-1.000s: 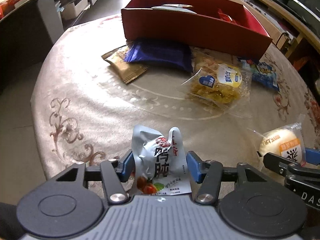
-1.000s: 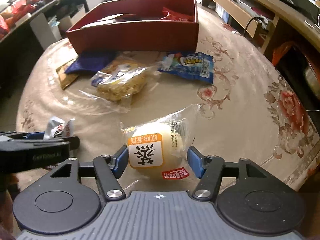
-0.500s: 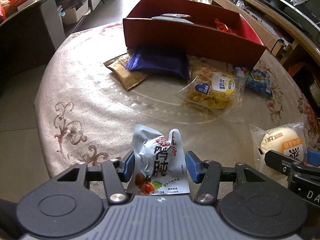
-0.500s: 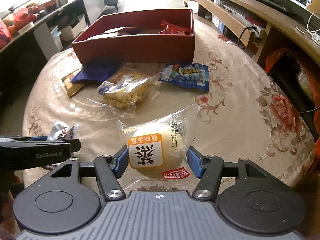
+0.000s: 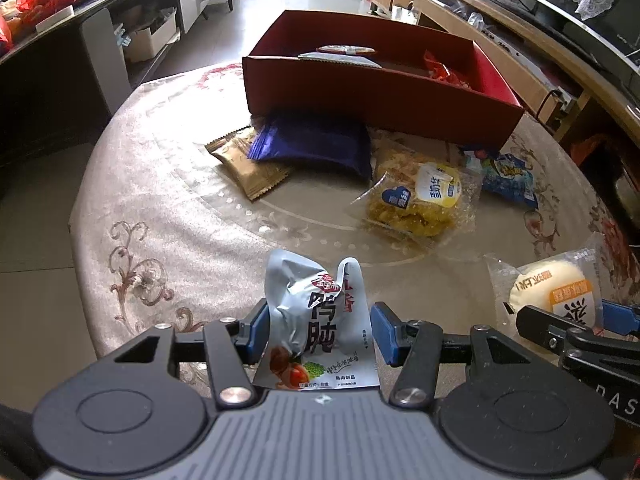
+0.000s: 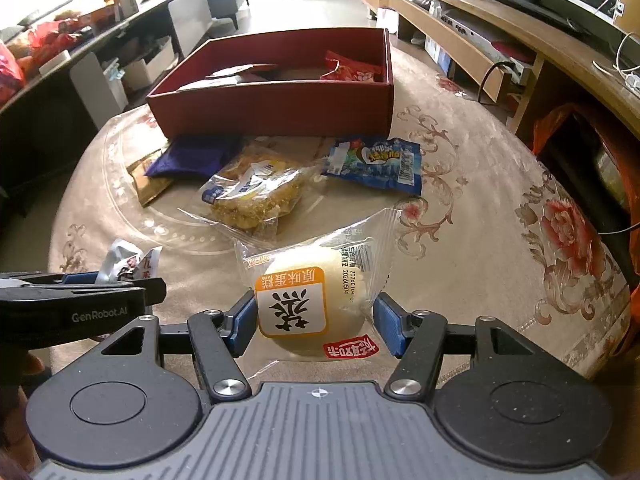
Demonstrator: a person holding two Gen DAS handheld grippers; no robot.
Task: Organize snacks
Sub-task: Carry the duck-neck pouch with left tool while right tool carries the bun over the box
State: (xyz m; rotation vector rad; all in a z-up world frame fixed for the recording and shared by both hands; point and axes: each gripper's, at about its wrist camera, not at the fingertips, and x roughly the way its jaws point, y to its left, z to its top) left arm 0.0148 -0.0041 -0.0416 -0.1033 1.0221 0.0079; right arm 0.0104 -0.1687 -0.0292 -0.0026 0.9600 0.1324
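My left gripper (image 5: 318,334) is shut on a crumpled silver snack packet (image 5: 312,308) with red and black print, its blue pads pressing both sides. My right gripper (image 6: 316,326) is shut on a round pale cake in a clear wrapper (image 6: 308,300) with an orange label. The two grippers sit side by side near the table's front edge. A red open box (image 5: 380,96) stands at the far side with a few packets inside. The right view shows the same red box (image 6: 276,108).
Between me and the box lie a purple packet (image 5: 316,144), a gold-brown packet (image 5: 248,164), a yellow crispy cake in clear wrap (image 5: 420,200) and a blue packet (image 5: 508,176). The round table wears a beige floral cloth (image 6: 500,216). Low cabinets flank the room.
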